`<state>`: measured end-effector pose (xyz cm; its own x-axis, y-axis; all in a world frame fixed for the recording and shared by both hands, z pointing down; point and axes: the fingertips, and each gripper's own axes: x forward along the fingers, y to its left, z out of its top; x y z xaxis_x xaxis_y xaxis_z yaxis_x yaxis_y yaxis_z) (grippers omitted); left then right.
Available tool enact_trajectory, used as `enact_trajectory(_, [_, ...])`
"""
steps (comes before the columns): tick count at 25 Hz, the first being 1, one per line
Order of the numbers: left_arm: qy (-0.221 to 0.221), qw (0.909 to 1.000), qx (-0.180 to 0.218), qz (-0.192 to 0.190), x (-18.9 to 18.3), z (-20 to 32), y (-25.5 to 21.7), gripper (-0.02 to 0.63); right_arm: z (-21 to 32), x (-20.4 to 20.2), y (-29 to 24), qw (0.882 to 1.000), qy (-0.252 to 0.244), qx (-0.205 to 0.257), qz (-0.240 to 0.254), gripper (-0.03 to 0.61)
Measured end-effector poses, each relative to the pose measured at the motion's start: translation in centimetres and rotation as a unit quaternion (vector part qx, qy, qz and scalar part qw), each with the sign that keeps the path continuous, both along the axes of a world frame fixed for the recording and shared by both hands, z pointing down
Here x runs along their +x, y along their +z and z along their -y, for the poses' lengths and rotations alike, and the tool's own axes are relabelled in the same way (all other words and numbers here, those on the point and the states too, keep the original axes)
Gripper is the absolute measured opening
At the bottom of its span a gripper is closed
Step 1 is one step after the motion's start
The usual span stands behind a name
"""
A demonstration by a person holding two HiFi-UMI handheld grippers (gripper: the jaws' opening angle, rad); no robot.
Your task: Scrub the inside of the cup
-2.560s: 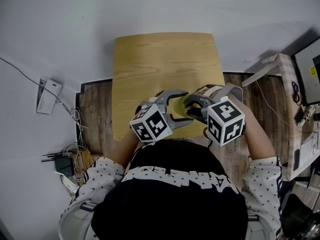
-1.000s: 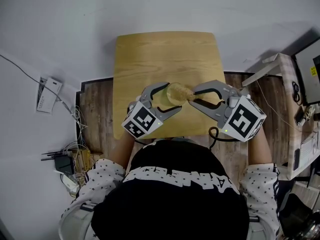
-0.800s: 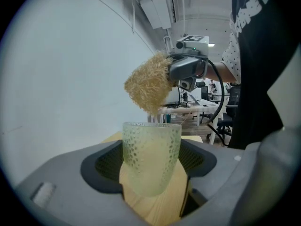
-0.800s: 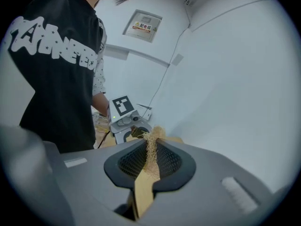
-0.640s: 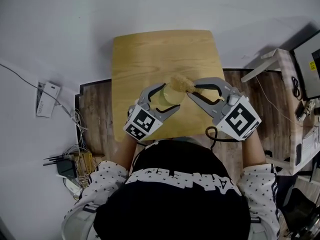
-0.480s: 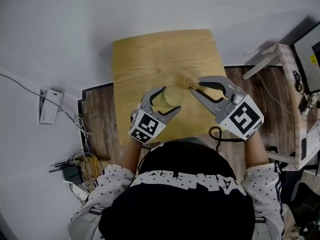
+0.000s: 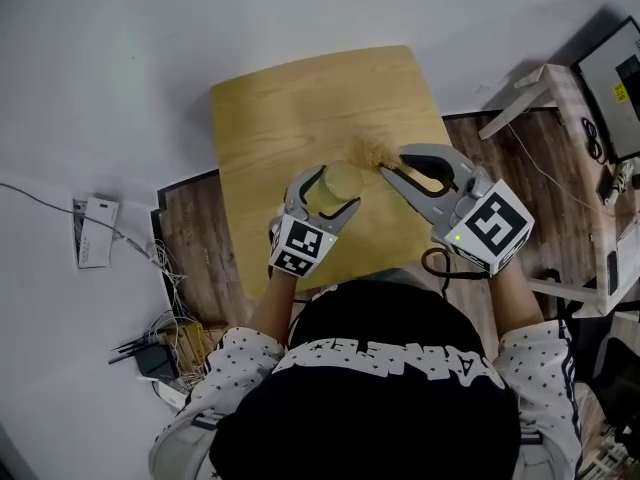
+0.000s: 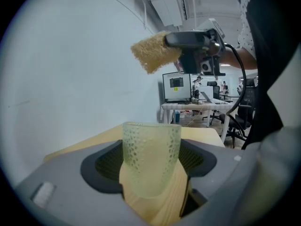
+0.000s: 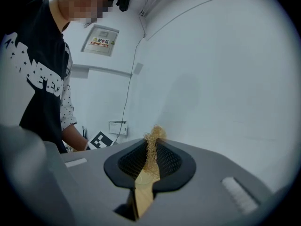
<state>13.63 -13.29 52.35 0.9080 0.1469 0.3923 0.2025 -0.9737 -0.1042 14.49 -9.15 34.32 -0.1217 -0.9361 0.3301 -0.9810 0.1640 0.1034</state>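
Note:
A translucent yellow-green cup [image 7: 342, 179] with a dimpled wall stands upright between the jaws of my left gripper [image 7: 334, 188], over the wooden table [image 7: 300, 98]. In the left gripper view the cup [image 8: 151, 149] fills the gap and the left gripper [image 8: 151, 163] is shut on it. A tan loofah sponge [image 7: 371, 151] is pinched in my right gripper [image 7: 391, 165], just up and right of the cup's mouth and apart from it. The left gripper view shows the sponge [image 8: 153, 55] hanging above the cup. In the right gripper view, the right gripper [image 9: 150, 160] is shut on the thin sponge [image 9: 151, 147].
The small table's front edge is close to the person's body. A white desk [image 7: 575, 98] with a monitor [image 7: 610, 78] stands to the right. Cables and a power strip [image 7: 165, 353] lie on the floor at the left, by a white wall box [image 7: 92, 233].
The sponge was at the cup's mouth a second ago; it has since drawn back up and to the right, apart from the cup. The left gripper still grips the cup.

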Motion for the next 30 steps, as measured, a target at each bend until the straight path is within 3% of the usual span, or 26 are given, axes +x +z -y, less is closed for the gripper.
enact_trajectory(13, [-0.042, 0.9987, -0.028, -0.01, 3.4, 2.1, 3.1, 0.365, -1.3, 1.0, 0.8, 0.999, 0.043, -0.022, 0.003, 0.058])
enact_trajectory(30, [-0.041, 0.9985, -0.035, 0.003, 2.6, 1.8, 5.2, 0.365, -2.6, 1.7, 1.3, 0.998, 0.063, -0.024, 0.007, 0.058])
